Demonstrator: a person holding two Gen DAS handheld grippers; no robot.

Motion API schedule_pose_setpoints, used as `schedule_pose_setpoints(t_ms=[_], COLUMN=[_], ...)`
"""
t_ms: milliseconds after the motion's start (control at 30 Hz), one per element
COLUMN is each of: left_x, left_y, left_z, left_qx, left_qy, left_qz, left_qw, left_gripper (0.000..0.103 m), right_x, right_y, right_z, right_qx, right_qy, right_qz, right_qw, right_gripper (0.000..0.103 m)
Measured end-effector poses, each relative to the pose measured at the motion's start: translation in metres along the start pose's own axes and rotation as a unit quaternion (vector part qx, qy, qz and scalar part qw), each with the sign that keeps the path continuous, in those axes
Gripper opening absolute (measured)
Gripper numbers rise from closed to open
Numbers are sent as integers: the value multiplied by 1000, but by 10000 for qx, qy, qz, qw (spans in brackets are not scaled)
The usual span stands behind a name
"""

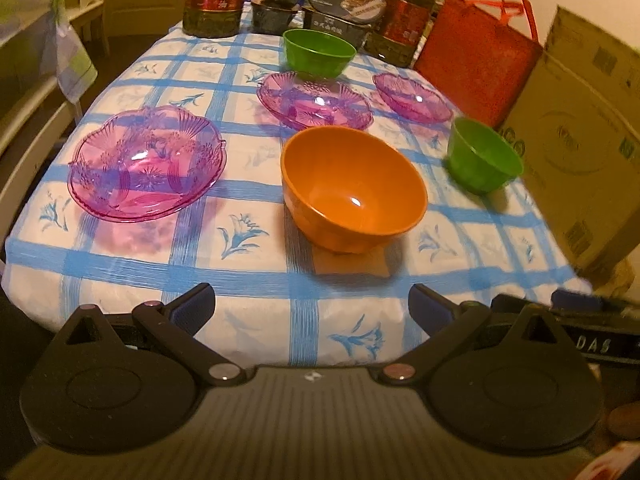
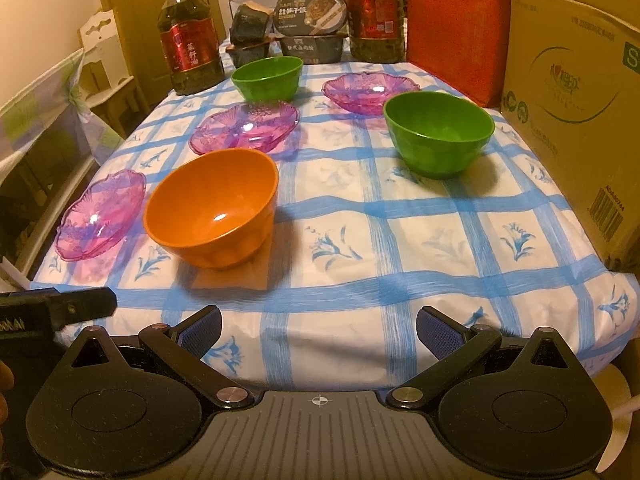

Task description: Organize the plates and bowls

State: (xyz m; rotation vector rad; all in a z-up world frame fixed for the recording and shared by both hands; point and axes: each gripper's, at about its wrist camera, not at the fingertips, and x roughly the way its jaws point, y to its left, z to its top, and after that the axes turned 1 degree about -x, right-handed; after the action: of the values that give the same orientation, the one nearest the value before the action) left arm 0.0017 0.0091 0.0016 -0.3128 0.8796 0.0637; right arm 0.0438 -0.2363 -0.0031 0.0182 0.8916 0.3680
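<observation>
An orange bowl (image 1: 352,188) (image 2: 212,204) stands near the front of the blue-checked table (image 1: 280,280) (image 2: 400,240). One green bowl (image 1: 482,156) (image 2: 438,134) sits at the right, another green bowl (image 1: 318,52) (image 2: 267,77) at the back. Three clear purple plates lie apart: near left (image 1: 146,162) (image 2: 102,214), middle (image 1: 314,100) (image 2: 244,127), back right (image 1: 412,98) (image 2: 370,87). My left gripper (image 1: 312,306) and my right gripper (image 2: 318,330) hover open at the table's front edge, holding nothing.
Two oil bottles (image 2: 190,46) (image 2: 374,16) and dark food boxes (image 2: 310,30) line the back edge. A red bag (image 2: 456,28) and a big cardboard box (image 2: 576,92) wall the right side. A chair (image 1: 36,92) stands left of the table.
</observation>
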Motion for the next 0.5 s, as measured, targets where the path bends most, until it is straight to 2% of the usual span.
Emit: schedule_pose_setpoints(t_ms=[233, 500], left_x=[8, 31], left_y=[17, 27], left_z=[13, 39], left_qx=[-395, -622], left_qy=[11, -96], left_qz=[-95, -62], left_qw=[9992, 9980], left_gripper=[102, 102], right_x=[11, 24], right_y=[-7, -8], right_z=[15, 41], right_qx=[128, 149], right_qy=[64, -166], right_qz=[70, 318], right_qw=[9999, 9992], right_gripper=[102, 102])
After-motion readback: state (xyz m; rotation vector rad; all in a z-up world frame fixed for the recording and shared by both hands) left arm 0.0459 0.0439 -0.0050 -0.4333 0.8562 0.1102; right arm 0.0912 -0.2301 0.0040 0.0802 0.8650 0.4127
